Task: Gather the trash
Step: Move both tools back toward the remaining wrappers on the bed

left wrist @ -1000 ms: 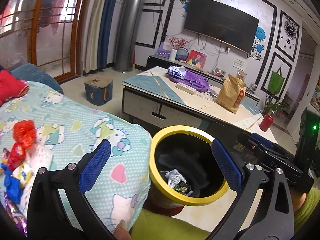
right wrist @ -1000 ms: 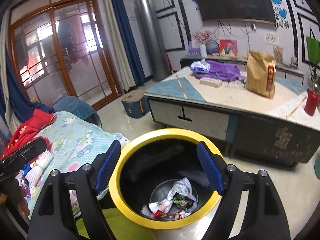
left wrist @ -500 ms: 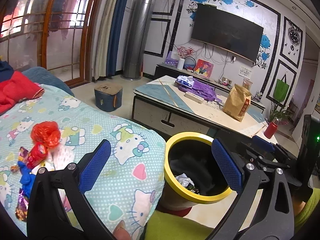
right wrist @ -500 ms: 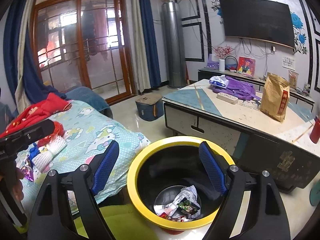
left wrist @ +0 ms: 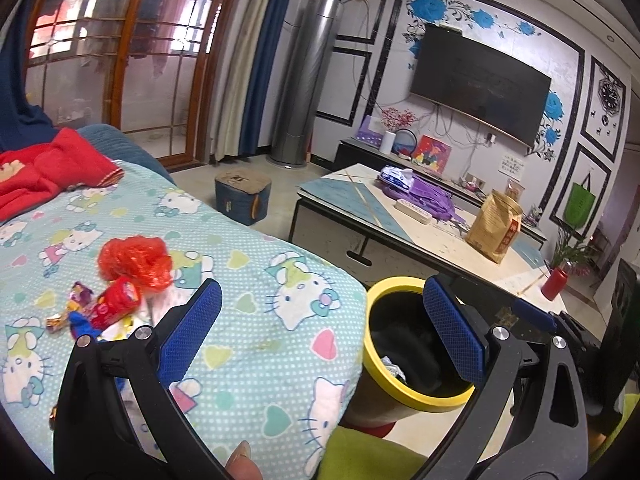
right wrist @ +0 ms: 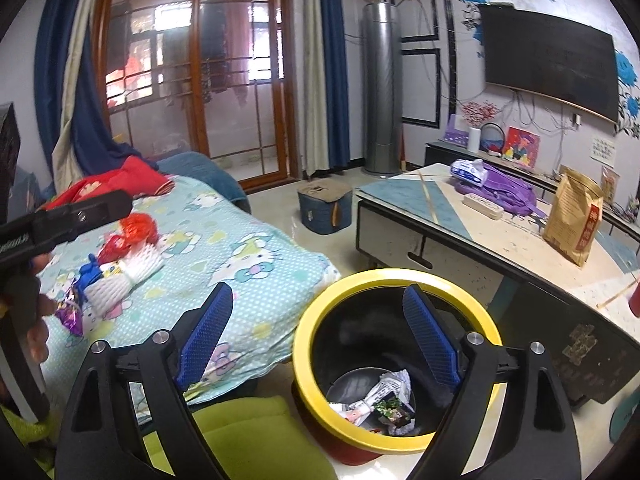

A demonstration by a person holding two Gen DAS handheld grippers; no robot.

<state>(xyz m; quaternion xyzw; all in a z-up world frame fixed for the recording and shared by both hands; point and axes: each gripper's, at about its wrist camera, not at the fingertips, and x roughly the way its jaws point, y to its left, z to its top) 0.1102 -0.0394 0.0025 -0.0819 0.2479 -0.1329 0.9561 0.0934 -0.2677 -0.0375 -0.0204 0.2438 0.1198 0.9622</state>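
Yellow-rimmed bin (right wrist: 396, 364) stood just beside the bed, handy for dropping wrappers (left wrist: 108, 304) heaped on the quilt (left wrist: 248, 320). Left gripper (left wrist: 320, 332) gaped empty; right gripper (right wrist: 318, 336), also empty, was opening over the bin.

Wrappers (left wrist: 105, 307) on bedspread (left wrist: 248, 320), bin (right wrist: 396, 364) right, table (right wrist: 500, 240) behind

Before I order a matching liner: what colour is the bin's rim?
Yellow; the bin rim shows best in the right wrist view.
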